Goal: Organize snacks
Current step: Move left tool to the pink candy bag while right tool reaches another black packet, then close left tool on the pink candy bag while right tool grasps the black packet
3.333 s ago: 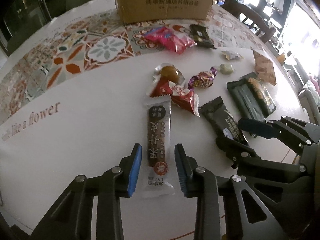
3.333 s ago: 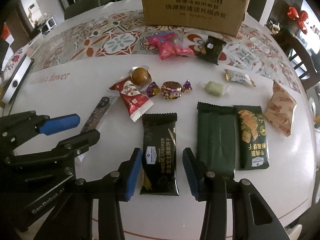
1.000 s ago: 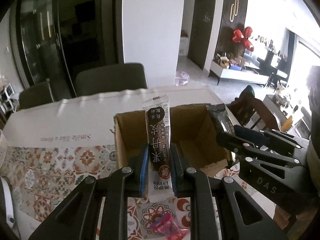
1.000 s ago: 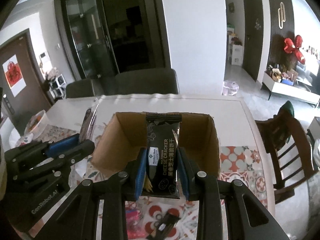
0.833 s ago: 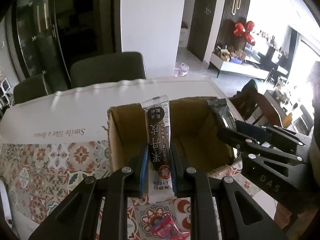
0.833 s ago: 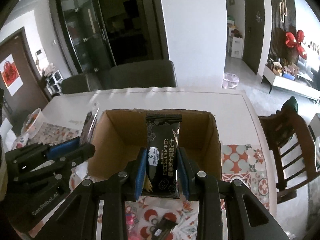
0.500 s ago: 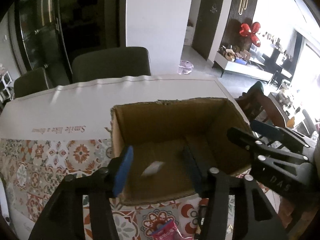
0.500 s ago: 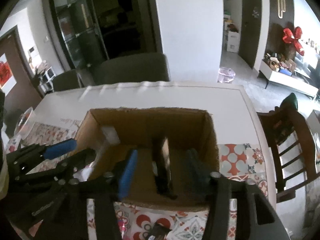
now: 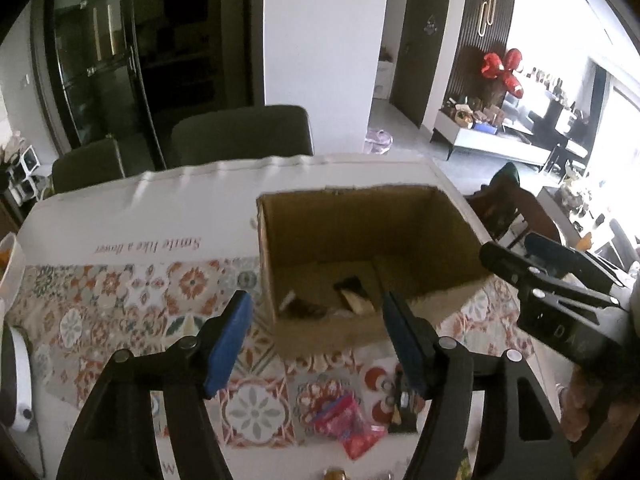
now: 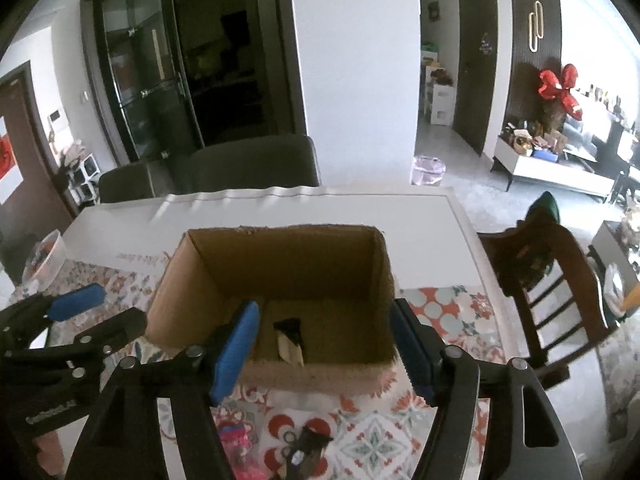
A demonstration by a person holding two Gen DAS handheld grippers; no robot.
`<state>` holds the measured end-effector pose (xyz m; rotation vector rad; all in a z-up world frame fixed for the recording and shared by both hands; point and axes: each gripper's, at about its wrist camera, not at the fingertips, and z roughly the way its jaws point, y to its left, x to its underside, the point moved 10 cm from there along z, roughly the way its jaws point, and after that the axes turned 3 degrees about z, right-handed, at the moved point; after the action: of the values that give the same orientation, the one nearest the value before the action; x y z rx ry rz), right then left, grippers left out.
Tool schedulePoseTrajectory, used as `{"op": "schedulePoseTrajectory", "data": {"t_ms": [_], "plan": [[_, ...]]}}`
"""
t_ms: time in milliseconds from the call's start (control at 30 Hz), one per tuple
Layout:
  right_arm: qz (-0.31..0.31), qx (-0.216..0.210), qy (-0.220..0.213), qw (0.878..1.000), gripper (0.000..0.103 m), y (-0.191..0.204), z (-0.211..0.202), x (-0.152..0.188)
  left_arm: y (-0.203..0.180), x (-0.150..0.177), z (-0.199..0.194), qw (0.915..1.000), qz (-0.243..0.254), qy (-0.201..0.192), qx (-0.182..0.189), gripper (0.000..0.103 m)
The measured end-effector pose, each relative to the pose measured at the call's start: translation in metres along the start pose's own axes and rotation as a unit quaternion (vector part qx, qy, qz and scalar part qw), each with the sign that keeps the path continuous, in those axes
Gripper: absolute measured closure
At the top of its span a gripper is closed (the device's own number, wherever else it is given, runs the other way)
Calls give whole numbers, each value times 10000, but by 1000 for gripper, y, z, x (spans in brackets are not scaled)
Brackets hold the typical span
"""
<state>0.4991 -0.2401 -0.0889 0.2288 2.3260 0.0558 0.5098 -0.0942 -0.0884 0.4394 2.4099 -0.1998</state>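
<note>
An open cardboard box (image 9: 304,220) stands on the table; it also shows in the right wrist view (image 10: 180,304). Two dark snack packets (image 9: 352,298) lie on its floor, one seen in the right wrist view (image 10: 290,340). My left gripper (image 9: 316,340) is open and empty, held above the box's near wall. My right gripper (image 10: 324,352) is open and empty, just above the box's near wall; it shows at the right of the left wrist view (image 9: 548,264).
A pink snack bag (image 9: 348,426) and a dark packet (image 9: 404,404) lie on the patterned tablecloth (image 9: 120,300) in front of the box. Chairs stand behind the table (image 10: 248,164) and at its right (image 10: 552,280). A bowl (image 10: 44,260) sits at the left.
Both grippers opened over the box and let go of their snack packets, which fell in and now lie on the box floor. Both grippers have drawn back a little.
</note>
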Motion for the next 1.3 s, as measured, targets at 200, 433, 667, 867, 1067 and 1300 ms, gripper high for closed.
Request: {"op": "schedulePoseTrajectory", "data": {"t_ms": [200, 433, 667, 867, 1067, 1300], "plan": [[241, 45, 315, 9992, 35, -4, -7, 26, 0, 33, 3, 9991, -138, 396, -18, 34], [386, 46, 794, 9961, 35, -7, 5, 71, -3, 71, 21, 9961, -186, 854, -113, 34], [710, 126, 1407, 9874, 35, -19, 34, 116, -13, 105, 49, 9900, -289, 1379, 17, 34], [831, 207, 1736, 9811, 36, -21, 52, 142, -17, 132, 78, 9837, -475, 1730, 152, 36], [943, 207, 2060, 9738, 36, -22, 71, 162, -30, 153, 97, 9793, -490, 1929, 356, 36], [1065, 102, 2336, 9664, 40, -14, 85, 179, -41, 168, 113, 9770, -383, 2072, 319, 36]]}}
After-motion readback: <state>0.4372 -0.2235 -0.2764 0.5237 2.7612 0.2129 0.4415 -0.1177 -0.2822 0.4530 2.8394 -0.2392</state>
